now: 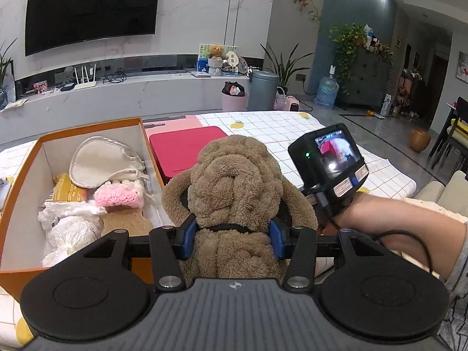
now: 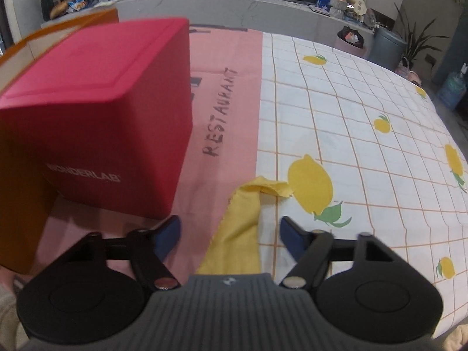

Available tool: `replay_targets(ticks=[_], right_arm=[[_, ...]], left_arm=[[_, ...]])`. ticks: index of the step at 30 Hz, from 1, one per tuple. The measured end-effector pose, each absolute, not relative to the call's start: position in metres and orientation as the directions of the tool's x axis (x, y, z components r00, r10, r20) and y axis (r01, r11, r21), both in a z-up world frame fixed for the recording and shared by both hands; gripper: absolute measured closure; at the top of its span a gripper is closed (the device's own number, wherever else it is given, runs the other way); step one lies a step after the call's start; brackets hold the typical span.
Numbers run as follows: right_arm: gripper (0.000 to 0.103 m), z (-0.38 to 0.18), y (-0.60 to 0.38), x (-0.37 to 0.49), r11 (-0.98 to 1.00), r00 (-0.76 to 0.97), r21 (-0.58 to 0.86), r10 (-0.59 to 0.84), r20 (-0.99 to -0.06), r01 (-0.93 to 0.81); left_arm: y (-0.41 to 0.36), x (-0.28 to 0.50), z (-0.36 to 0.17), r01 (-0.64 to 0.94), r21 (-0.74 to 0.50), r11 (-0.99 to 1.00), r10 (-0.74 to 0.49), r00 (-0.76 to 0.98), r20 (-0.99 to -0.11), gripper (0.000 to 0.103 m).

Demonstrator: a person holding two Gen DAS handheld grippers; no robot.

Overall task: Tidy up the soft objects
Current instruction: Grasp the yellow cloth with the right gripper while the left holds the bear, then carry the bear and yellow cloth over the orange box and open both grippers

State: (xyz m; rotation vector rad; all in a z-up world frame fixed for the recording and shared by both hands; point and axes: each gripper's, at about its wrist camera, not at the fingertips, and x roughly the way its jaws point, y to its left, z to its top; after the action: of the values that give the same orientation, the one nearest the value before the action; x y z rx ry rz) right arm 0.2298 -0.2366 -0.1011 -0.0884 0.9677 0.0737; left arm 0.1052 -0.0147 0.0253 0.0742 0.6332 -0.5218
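Note:
A brown plush toy [image 1: 234, 175] fills the middle of the left wrist view, and my left gripper [image 1: 233, 228] is shut on its waist, with the blue pads [image 1: 187, 235] pressed into the fur. It hangs just right of an open orange box [image 1: 87, 130], which holds a white pouch [image 1: 99, 161], a pink crochet piece [image 1: 117, 196] and crumpled white bags [image 1: 70, 231]. In the right wrist view my right gripper [image 2: 228, 231] stands open, pointing down at the table. A yellow cloth [image 2: 242, 219] lies flat between its fingers, clear of both pads.
A red box [image 2: 96, 102] stands against the orange box's side [image 2: 17, 204] on the pink part of the tablecloth [image 2: 228, 58]. To the right lies lemon-print checked cloth [image 2: 365, 117]. A person's forearm [image 1: 395, 225] and the right unit's screen [image 1: 336, 155] sit right of the plush.

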Motion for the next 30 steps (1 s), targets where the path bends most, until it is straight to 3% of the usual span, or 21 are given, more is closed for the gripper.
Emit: replay_targets(ticks=[5,7,8,9,12,16,22,25,30], right_arm=[[0.052,-0.105,-0.239,0.229,0.998,0.582,0.007,0.042,-0.812,-0.063],[0.07,-0.104,-0.237,0.228,0.997,0.585,0.003,0.044,-0.81,-0.071],[0.089,-0.103,-0.235,0.227,0.997,0.584,-0.01,0.036,-0.811,-0.075],[0.098,-0.102,-0.232,0.226,0.996,0.581,-0.031,0.022,-0.813,-0.081],[0.102,-0.101,-0.226,0.221,0.991,0.58,-0.101,-0.035,-0.814,-0.082],[0.102,-0.083,-0.243,0.211,0.999,0.619,-0.042,-0.04,-0.784,0.011],[0.102,0.009,-0.254,0.194,0.998,0.778,0.006,-0.042,-0.626,0.058],[0.102,0.059,-0.237,0.19,1.0,0.847,0.008,-0.001,-0.532,0.006],[0.102,0.107,-0.18,0.193,0.99,0.883,0.001,0.126,-0.452,-0.141]], left_arm=[[-0.012,0.109,0.029,0.484,-0.115,0.868,-0.453,0.672,-0.586,0.047],[-0.011,0.107,0.032,0.483,-0.117,0.868,-0.455,0.675,-0.581,0.047],[-0.011,0.107,0.034,0.485,-0.116,0.867,-0.456,0.677,-0.578,0.047],[-0.011,0.106,0.036,0.486,-0.116,0.866,-0.457,0.679,-0.574,0.047],[-0.006,0.105,0.043,0.485,-0.145,0.862,-0.476,0.677,-0.562,0.047],[0.011,0.108,0.062,0.476,-0.199,0.857,-0.503,0.689,-0.521,0.047],[0.064,0.129,0.096,0.359,-0.214,0.908,-0.418,0.785,-0.456,0.047],[0.095,0.149,0.097,0.278,-0.238,0.931,-0.36,0.813,-0.457,0.047],[0.128,0.177,0.08,0.146,-0.278,0.95,-0.276,0.809,-0.518,0.047]])
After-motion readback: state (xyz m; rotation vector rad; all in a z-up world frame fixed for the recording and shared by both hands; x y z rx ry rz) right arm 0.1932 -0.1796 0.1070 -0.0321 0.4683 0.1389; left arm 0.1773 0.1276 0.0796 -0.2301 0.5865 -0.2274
